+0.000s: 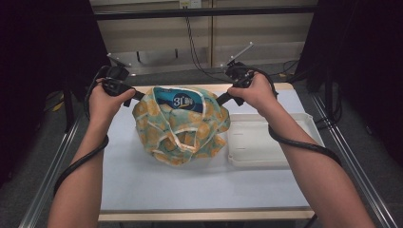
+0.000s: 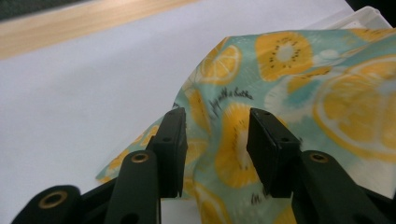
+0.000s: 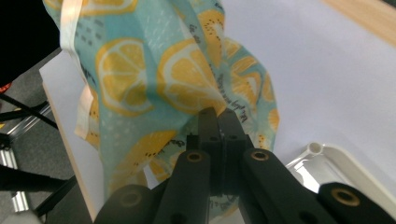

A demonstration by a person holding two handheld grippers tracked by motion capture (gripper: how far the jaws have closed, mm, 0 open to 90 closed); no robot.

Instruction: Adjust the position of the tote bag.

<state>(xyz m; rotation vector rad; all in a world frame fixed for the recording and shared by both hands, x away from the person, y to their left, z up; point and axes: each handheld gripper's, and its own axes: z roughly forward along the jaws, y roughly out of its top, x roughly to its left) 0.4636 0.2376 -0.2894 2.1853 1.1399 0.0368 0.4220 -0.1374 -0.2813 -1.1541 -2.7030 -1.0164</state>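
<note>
1. The counter [image 1: 157,185], covered in white, carried all items.
2. A white tray [image 1: 266,142] lay just beside the cloth, on its right.
3. The lemon-print cloth [image 1: 180,126] sat bunched at the counter's middle, between both hands.
4. The right claw [image 3: 218,116] was pinched tight on a fold of the cloth.
5. The left claw [image 2: 215,140] stood partly parted, cloth lying between its unpressed jaws.
</note>
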